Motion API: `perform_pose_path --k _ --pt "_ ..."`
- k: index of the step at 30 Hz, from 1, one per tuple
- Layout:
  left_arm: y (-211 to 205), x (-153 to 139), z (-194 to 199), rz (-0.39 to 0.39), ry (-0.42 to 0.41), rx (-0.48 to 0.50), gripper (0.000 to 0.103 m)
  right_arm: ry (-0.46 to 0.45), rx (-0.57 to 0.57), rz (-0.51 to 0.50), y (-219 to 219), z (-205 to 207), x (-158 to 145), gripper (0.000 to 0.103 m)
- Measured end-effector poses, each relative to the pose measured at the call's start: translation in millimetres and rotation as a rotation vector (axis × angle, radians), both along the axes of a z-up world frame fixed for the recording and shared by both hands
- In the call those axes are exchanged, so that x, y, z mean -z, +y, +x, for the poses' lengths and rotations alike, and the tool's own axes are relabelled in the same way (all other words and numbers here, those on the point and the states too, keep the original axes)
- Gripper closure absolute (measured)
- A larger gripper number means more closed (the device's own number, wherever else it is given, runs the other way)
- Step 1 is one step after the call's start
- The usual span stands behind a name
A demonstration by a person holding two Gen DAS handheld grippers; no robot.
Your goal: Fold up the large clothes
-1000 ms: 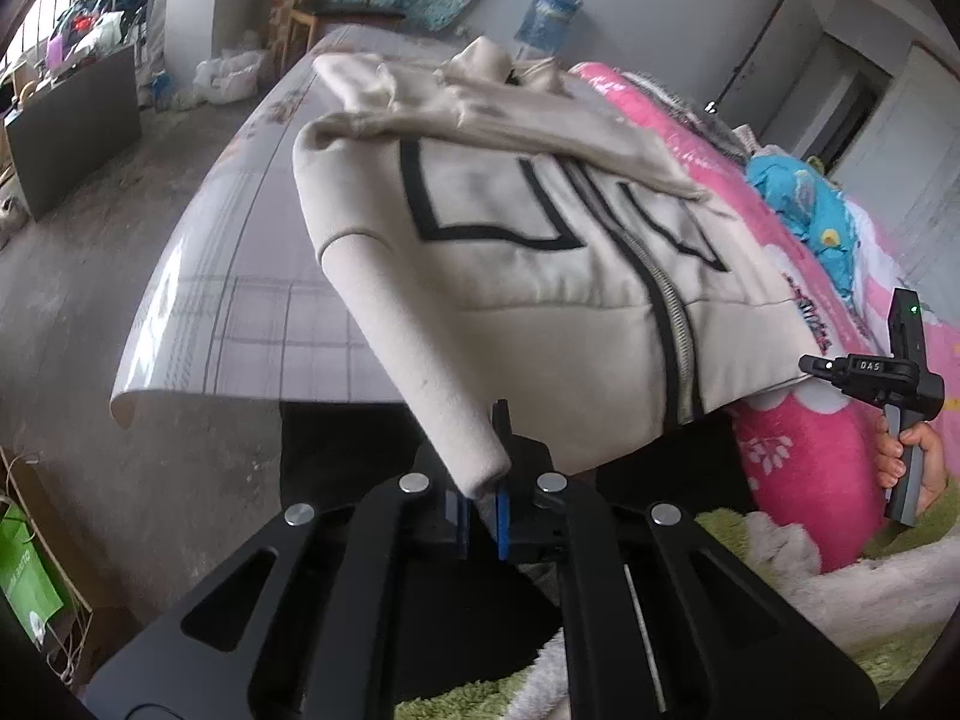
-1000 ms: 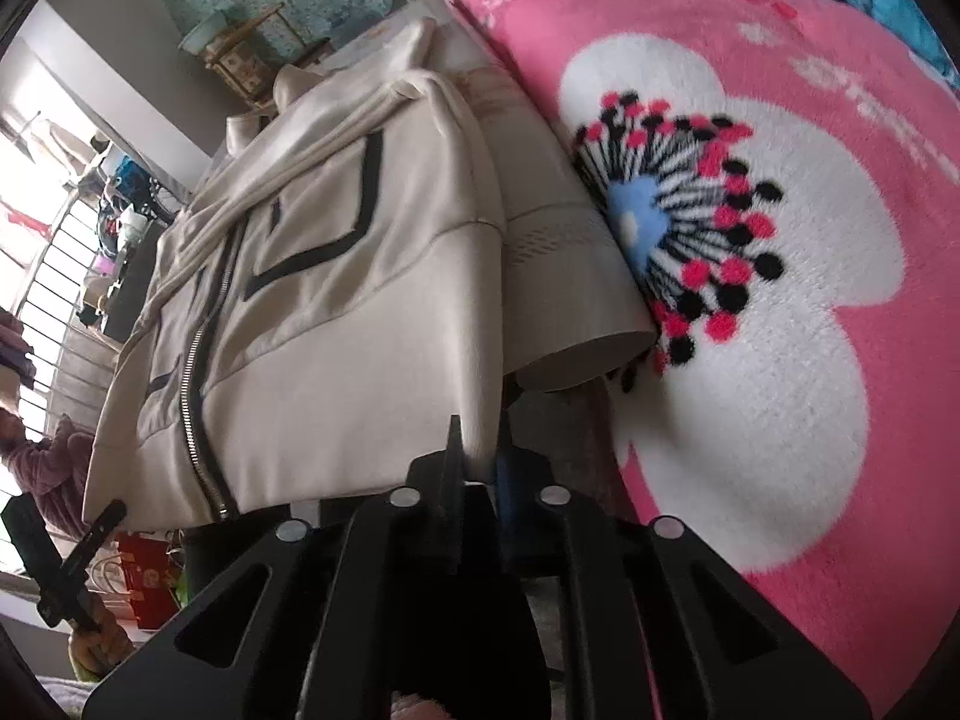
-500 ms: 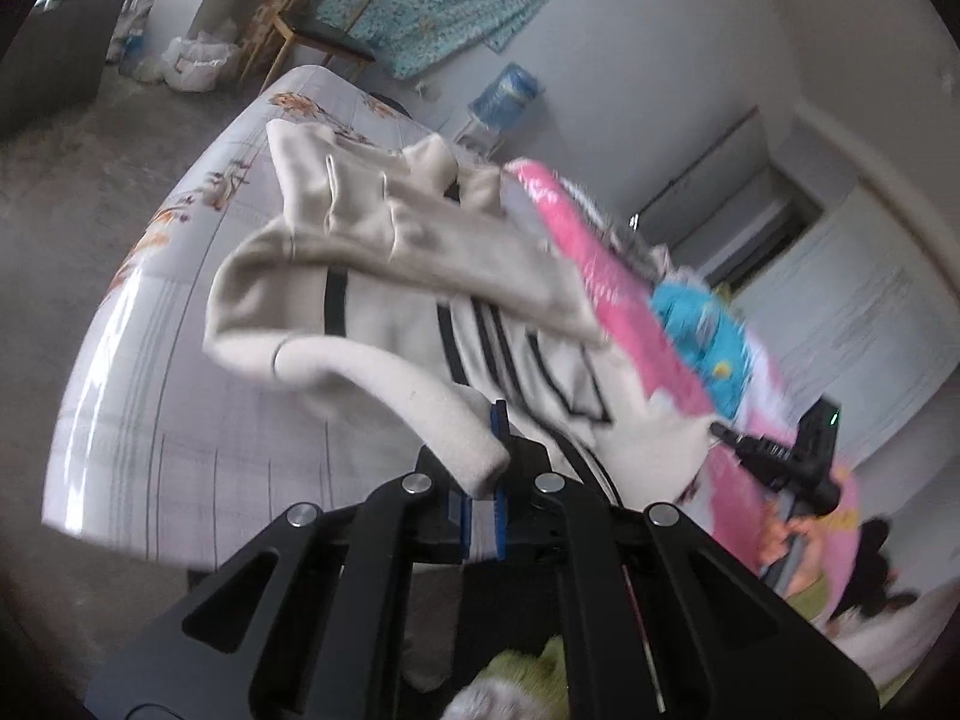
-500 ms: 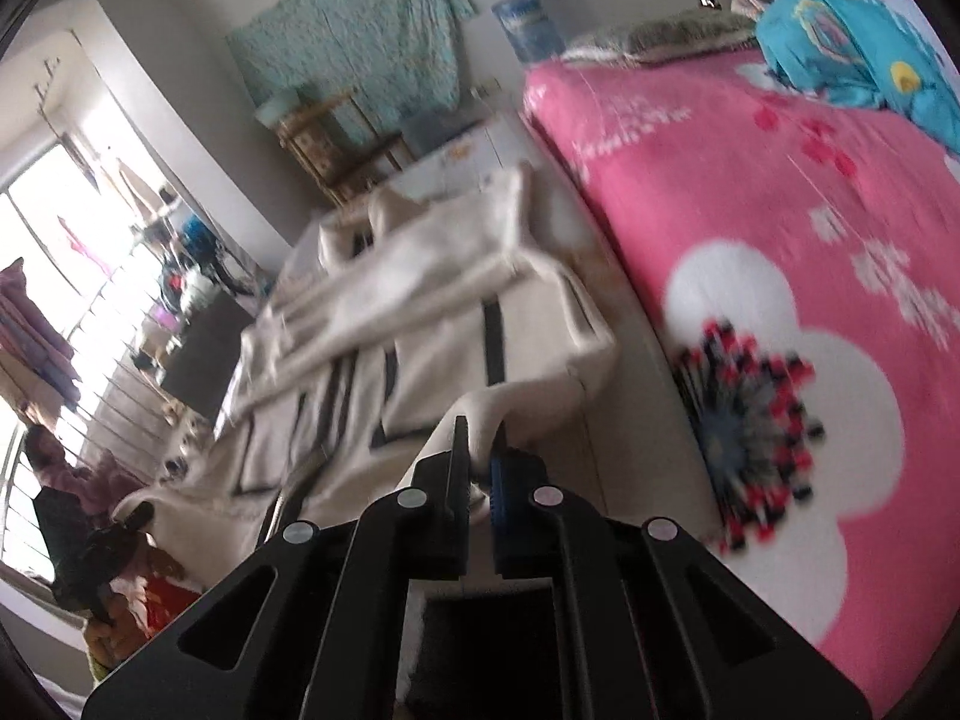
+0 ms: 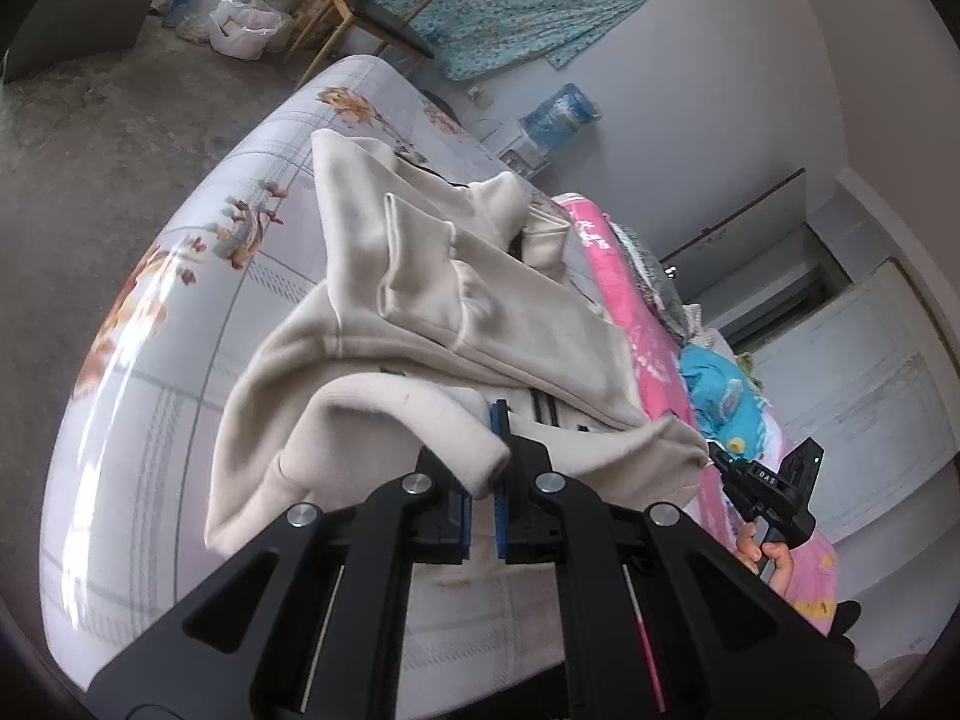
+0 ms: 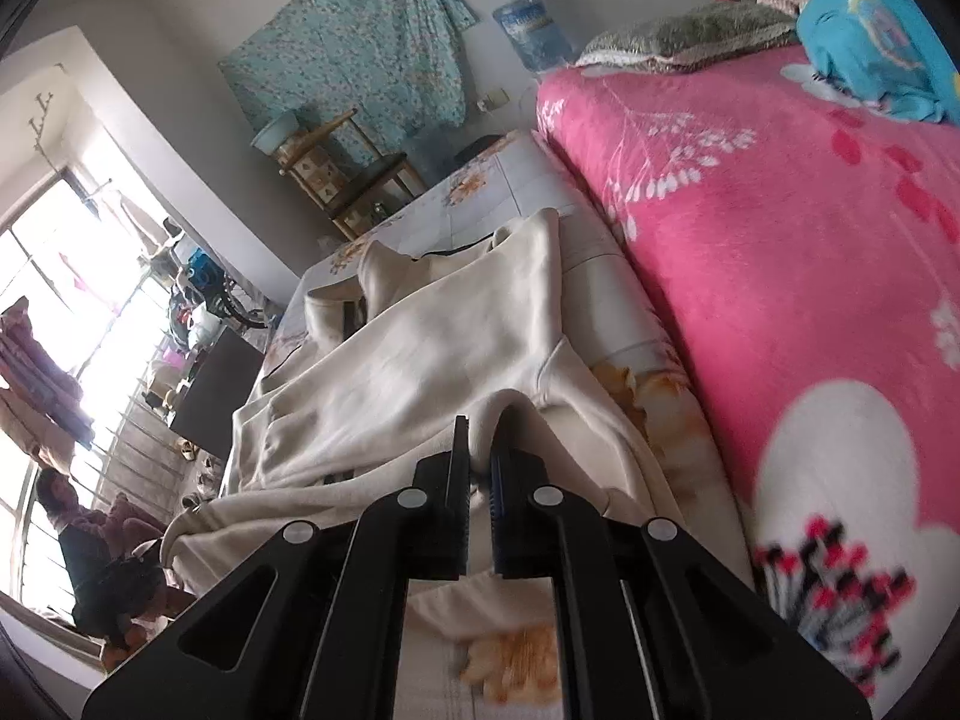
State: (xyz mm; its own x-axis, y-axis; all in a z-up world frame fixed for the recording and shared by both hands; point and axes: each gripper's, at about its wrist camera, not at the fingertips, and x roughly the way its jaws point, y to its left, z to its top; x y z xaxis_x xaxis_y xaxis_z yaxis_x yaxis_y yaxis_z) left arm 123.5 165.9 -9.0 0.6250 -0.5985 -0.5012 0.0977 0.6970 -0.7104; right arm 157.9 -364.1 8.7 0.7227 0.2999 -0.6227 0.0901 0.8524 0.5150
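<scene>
A cream zip jacket [image 5: 432, 312] with black lines lies on the floral mattress [image 5: 180, 276]. Its lower half is lifted and folded back over the upper part. My left gripper [image 5: 483, 480] is shut on a sleeve cuff [image 5: 474, 450] at the jacket's lower corner. My right gripper [image 6: 477, 462] is shut on the jacket's other lower corner [image 6: 480, 444], held over the jacket [image 6: 432, 360]. The right gripper also shows in the left wrist view [image 5: 717, 459], pinching the cloth's far corner.
A pink flowered blanket [image 6: 780, 240] covers the bed to the right of the jacket, with a blue cushion [image 6: 870, 42] on it. A wooden chair [image 5: 360, 6] and a water jug [image 5: 558, 114] stand beyond the mattress. Concrete floor [image 5: 90, 138] lies to the left.
Both grippers have lifted the jacket's lower corners and carried them forward over the jacket, so the bottom half now folds back over the chest.
</scene>
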Motion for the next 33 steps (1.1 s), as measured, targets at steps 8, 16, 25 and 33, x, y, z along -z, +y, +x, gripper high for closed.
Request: perform_pose_path --k 8,16,25,33 --pt "-3.4 24.0 36.7 0.065 0.066 -0.028 0.087 0.093 -0.020 0.041 -1.5 47.9 44.8 0.094" --pt "22.7 6.8 18.0 0.143 -0.003 -0.134 0.050 0.018 0.018 -0.099 -12.7 9.2 21.2 0.048" --pt "-9.9 35.7 -3.9 0.462 0.096 -0.084 0.041 0.144 -0.023 -0.269 0.0 -14.4 49.4 0.044" --pt "-30.0 39.2 -6.8 0.654 0.031 -0.137 0.063 0.145 -0.041 -0.555 28.5 -5.3 53.5 0.065"
